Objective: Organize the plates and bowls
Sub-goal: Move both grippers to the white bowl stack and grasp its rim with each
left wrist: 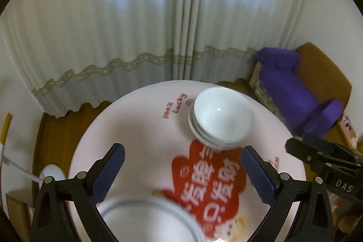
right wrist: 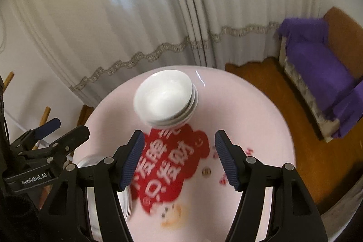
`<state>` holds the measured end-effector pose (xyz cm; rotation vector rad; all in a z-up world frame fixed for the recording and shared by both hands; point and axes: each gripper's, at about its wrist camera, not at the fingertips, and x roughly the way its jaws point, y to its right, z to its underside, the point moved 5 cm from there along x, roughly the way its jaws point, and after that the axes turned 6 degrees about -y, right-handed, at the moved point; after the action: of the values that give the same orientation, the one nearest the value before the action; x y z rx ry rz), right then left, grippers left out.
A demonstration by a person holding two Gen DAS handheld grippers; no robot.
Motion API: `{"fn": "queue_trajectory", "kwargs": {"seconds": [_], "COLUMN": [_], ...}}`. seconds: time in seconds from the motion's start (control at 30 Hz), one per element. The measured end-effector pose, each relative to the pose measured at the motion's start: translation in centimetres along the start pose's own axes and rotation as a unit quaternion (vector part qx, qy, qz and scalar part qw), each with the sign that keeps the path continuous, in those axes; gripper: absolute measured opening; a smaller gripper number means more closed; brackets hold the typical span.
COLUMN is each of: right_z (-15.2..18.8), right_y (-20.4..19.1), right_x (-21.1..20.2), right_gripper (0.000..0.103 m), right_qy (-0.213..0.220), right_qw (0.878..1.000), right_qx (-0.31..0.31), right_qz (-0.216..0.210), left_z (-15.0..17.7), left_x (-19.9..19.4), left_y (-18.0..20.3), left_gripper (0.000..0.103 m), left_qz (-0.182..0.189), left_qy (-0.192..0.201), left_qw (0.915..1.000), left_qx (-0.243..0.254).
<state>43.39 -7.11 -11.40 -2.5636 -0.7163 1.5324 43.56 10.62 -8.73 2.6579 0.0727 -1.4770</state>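
Observation:
A stack of white bowls [left wrist: 221,117] stands on the far part of a round pink table [left wrist: 136,124] with a red printed patch. It also shows in the right wrist view [right wrist: 165,99]. A stack of white plates [left wrist: 147,219] lies at the near edge, blurred, under my left gripper [left wrist: 181,174], which is open and empty. In the right wrist view the plates [right wrist: 127,199] show partly behind my left finger. My right gripper [right wrist: 179,160] is open and empty, above the red patch, short of the bowls.
White curtains [left wrist: 158,26] hang behind the table. A sofa with a purple cover [right wrist: 322,74] stands at the right on a wooden floor [right wrist: 261,81]. The other gripper shows at the right edge of the left wrist view [left wrist: 322,158] and at the left of the right wrist view [right wrist: 45,142].

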Motion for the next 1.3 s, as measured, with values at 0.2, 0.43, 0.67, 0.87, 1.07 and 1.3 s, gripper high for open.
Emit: {"fn": "queue_trajectory", "kwargs": {"seconds": [0.2, 0.43, 0.67, 0.87, 1.07, 1.3], "right_z": [-3.8, -5.0, -4.7, -4.7, -4.7, -4.8], "right_y": [2.5, 2.7, 3.1, 2.7, 2.5, 2.3], "right_x": [6.7, 11.1, 13.2, 13.4, 13.4, 13.6], "right_gripper": [0.066, 0.066, 0.039, 0.031, 0.03, 0.03], "right_qy": [-0.048, -0.091, -0.13, -0.139, -0.138, -0.136], "right_qw": [0.996, 0.993, 0.987, 0.986, 0.986, 0.987], "right_qx": [0.059, 0.071, 0.087, 0.088, 0.087, 0.083], "right_qz": [-0.037, -0.023, -0.021, -0.024, -0.022, -0.02], "left_z": [-5.7, -9.2, -10.9, -11.1, -10.7, -9.5], "left_x": [7.7, 13.7, 17.1, 18.6, 18.9, 18.8], "left_y": [-0.6, -1.1, -0.8, -0.4, -0.8, -1.1], "left_gripper": [0.092, 0.077, 0.057, 0.051, 0.031, 0.028], "left_qz": [0.014, 0.034, 0.038, 0.057, 0.072, 0.074], "left_qy": [-0.061, -0.116, -0.141, -0.146, -0.142, -0.133], "left_qw": [0.998, 0.9926, 0.9893, 0.9876, 0.9873, 0.9882], "left_qx": [-0.002, -0.014, -0.006, -0.006, 0.003, -0.014]}}
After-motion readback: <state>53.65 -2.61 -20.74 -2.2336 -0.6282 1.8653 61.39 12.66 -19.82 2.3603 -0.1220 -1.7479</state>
